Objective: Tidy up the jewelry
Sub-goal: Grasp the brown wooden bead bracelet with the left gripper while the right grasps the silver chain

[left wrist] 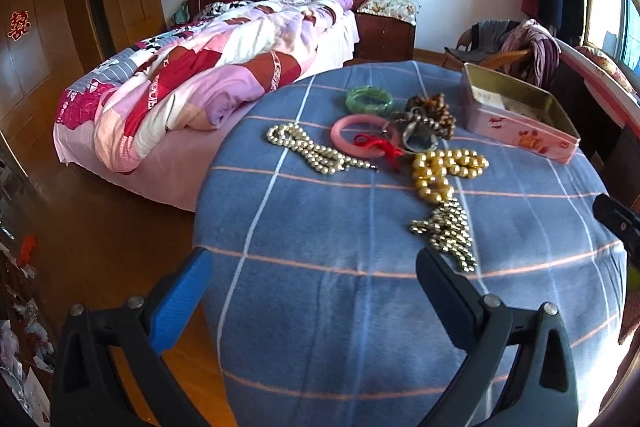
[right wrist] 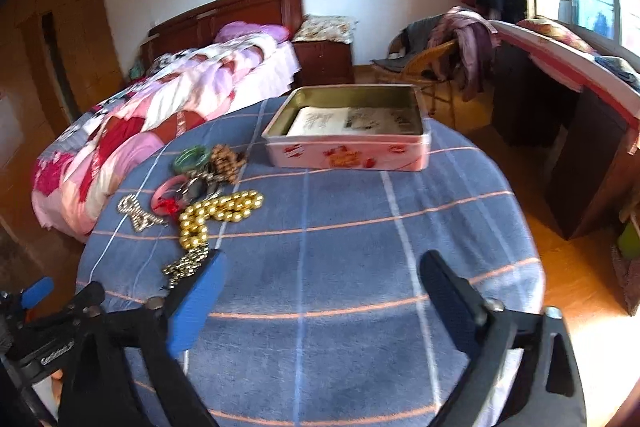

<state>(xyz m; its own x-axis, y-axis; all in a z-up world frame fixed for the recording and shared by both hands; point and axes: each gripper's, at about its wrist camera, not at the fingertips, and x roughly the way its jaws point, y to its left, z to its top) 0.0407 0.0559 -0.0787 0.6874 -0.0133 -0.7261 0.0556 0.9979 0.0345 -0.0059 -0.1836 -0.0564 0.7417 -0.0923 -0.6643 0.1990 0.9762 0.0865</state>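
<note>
Bedroom, blue plaid table [left wrist: 340, 307]: jewelry sits in a loose heap w/ an open pink tin [left wrist: 520, 131] as the landmark.

Going L to R in the left wrist view, all of it left of the tin: a silver bead chain [left wrist: 316, 151] farthest from it; a pink bangle [left wrist: 352, 135] w/ a red cord [left wrist: 380, 143] across it; a green bangle [left wrist: 369, 99] behind that; a brown bead cluster [left wrist: 430, 113] and metal rings [left wrist: 418, 137] nearest the tin; gold beads [left wrist: 444, 171] in front; a second silver chain [left wrist: 446, 231] nearest the camera.

The tin is lid-off, w/ what looks like paper lining the bottom; no jewelry seen inside.

Left gripper [left wrist: 316, 275] hangs over the near edge of the table, fingers spread wide, nothing between them; its dark finger ends close to the near silver chain. Right gripper [right wrist: 322, 273] is likewise spread and empty, aimed at bare cloth in front of the tin, blue finger just beside the chain.

Handling, as a judgement: chains and bead strands are limp and prob. slippery, will drape and slide; pinch across a bunched section, not a single bead. Bangles are rigid, smooth, poss. brittle; take by the rim, across the band. Strands overlap at the gold beads, so lifting one may drag its neighbours.
</note>
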